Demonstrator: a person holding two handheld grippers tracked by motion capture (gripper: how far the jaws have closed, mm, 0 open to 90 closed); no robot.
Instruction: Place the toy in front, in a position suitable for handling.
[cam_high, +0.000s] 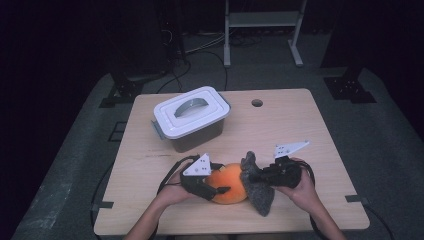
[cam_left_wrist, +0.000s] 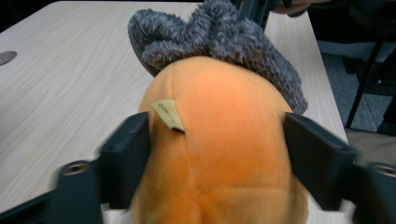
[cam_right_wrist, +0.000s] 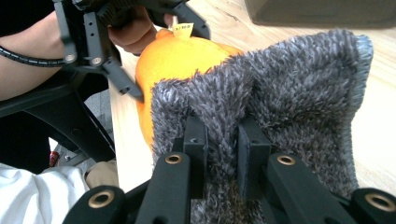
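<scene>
Carpet, grey, surrounds the pale wooden table (cam_high: 300, 130). Near its front edge lies the orange plush toy (cam_high: 229, 183), left gripper (cam_left_wrist: 217, 154) straddling it, jaws apart. Right gripper (cam_right_wrist: 223, 154) pinches the toy's grey fuzzy cloth (cam_right_wrist: 289, 102). The toy's yellow tag (cam_left_wrist: 168, 114) is unreadable.

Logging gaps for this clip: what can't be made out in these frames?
- Writing on the small tag of the orange plush: too small in the left gripper view.
- Whether the left gripper presses the plush: motion blur.
- Contents of the lidded container: white lid covers it, high view.
- Grey fuzzy cloth, pinched by the right gripper: its lower part is cut off.
</scene>
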